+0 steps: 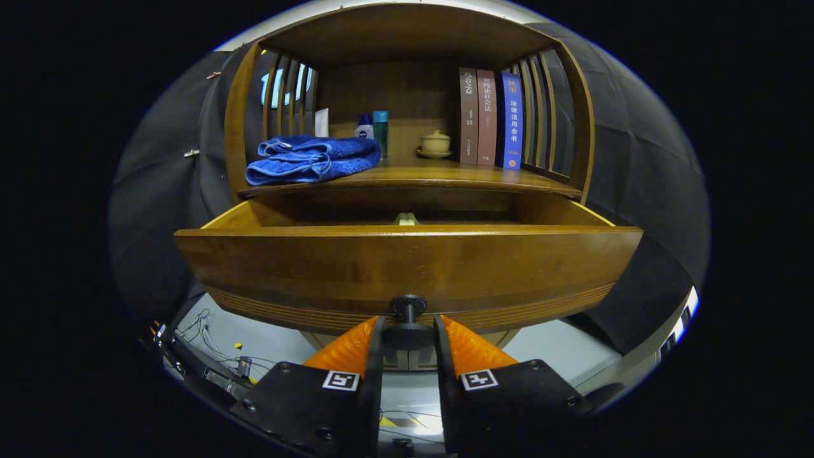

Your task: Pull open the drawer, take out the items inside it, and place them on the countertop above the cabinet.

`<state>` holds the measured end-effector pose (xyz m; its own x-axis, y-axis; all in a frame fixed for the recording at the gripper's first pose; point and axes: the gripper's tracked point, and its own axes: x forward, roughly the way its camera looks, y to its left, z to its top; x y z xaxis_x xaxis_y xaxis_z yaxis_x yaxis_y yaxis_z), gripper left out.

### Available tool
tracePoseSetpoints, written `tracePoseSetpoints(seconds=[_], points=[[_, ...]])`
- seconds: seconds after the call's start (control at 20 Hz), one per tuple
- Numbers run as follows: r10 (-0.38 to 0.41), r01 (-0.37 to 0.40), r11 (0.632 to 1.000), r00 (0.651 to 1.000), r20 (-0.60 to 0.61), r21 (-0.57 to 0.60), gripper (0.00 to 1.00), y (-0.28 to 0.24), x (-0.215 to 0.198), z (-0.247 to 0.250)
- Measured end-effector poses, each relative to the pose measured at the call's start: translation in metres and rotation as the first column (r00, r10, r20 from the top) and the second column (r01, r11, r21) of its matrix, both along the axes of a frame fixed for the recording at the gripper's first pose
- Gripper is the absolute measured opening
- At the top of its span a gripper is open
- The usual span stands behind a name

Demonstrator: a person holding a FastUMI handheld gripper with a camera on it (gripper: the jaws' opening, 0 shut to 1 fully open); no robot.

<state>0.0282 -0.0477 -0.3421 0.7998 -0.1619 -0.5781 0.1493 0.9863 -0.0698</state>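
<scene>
While the drawer (407,267) is standing pulled well out of the cabinet (407,38), the tongs (408,331) are clenching its dark round knob (408,321), with one finger pressing on each side of it. Only a small pale item (406,219) is peeking over the drawer's front edge, near the middle and toward the back; what it is cannot be told. Above the drawer, the tabletop (445,175) of the cabinet is carrying several things. A folded blue towel (311,159) is lying on its left part, hanging slightly over the front edge. Behind the towel, two small bottles (375,130) are standing upright side by side, and a white card (322,122) is leaning just to their left. A small lidded cup on a saucer (435,143) is sitting near the middle at the back. Three books (491,117) are standing upright together to the right of the cup, close to the slatted side of the cabinet. Below the drawer, cables (203,334) are trailing across a pale floor beside the left finger.
</scene>
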Motion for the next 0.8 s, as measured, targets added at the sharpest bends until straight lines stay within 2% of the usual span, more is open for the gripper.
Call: tracePoseSetpoints(seconds=[0.35, 0.75, 0.8], points=[[-0.012, 0.013, 1.000, 1.000, -0.013, 0.024, 0.43, 0.006, -0.047, 0.001], [-0.016, 0.016, 0.999, 1.000, -0.013, 0.031, 0.43, 0.010, -0.053, -0.002], [-0.017, 0.017, 0.999, 1.000, -0.011, 0.039, 0.46, 0.010, -0.053, 0.000]])
